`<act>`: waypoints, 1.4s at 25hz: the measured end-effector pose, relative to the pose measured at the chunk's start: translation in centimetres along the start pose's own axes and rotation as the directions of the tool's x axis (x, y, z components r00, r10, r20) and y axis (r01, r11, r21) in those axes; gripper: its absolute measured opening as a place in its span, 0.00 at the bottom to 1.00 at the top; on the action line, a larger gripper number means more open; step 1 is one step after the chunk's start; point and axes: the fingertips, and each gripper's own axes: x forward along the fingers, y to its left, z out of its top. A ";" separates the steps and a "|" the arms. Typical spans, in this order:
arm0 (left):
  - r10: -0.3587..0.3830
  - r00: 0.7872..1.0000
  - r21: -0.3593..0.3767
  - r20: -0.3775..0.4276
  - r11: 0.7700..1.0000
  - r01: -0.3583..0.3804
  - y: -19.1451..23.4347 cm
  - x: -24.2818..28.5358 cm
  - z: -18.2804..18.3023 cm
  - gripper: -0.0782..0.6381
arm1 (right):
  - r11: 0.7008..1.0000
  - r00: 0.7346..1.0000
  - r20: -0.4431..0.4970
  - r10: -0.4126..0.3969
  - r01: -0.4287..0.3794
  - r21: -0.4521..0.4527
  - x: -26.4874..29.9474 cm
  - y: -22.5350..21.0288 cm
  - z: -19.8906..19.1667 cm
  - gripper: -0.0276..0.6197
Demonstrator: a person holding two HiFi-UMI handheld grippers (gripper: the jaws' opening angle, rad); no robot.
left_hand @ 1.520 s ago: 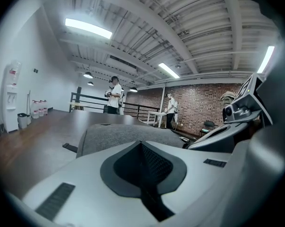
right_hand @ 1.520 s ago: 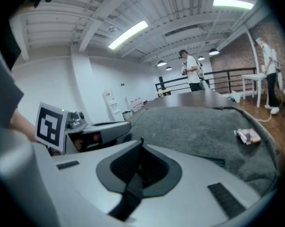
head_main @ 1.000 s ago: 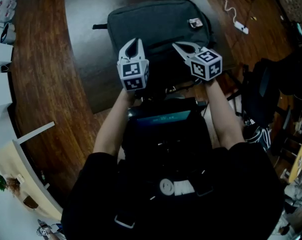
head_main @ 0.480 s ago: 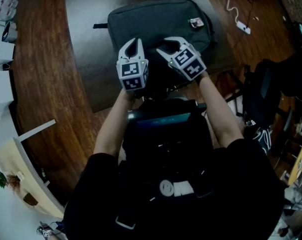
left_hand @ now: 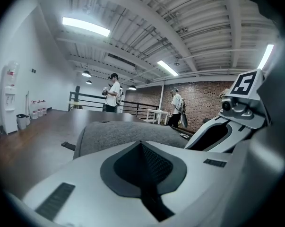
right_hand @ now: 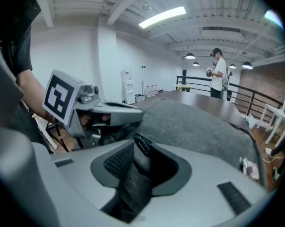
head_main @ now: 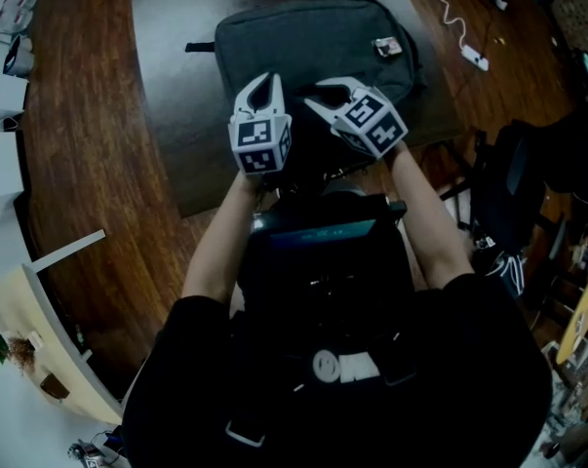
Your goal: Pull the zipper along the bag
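Observation:
A dark grey backpack lies flat on the dark table. Both grippers sit at its near edge, side by side. My left gripper has its jaws together; in the left gripper view nothing shows between them, and the bag rises just beyond. My right gripper is rolled toward the left one. Its jaws have just been closing. In the right gripper view a black zipper pull and a fold of dark fabric fill the gap between the pads.
A small tag lies on the bag's far right corner. A white cable with a power strip runs over the wooden floor at the right, near a black chair. Two people stand far off by a railing.
My right gripper has moved left, closer to the left gripper, and has rolled so its marker cube faces up more. The left gripper and the bag have stayed put.

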 end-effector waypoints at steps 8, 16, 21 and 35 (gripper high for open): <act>-0.012 1.000 0.001 -0.006 1.000 0.012 0.0 0.1 -0.3 0.12 | 0.978 0.990 0.074 0.120 -0.131 0.164 -0.1 1.0 0.4 0.22; -0.020 1.000 -0.010 0.000 1.000 0.020 -0.1 0.2 -0.1 0.12 | 0.999 1.000 -0.004 0.001 -0.001 -0.041 1.3 1.6 0.5 0.17; -0.025 1.000 -0.011 0.012 1.000 0.025 0.0 0.3 0.0 0.11 | 0.980 0.990 -0.064 -0.127 0.115 -0.164 2.2 1.6 -0.2 0.18; -0.049 0.999 -0.043 0.010 0.998 0.050 0.2 0.2 -0.4 0.11 | 0.950 0.985 0.004 -0.170 0.163 0.268 2.6 1.1 0.2 0.11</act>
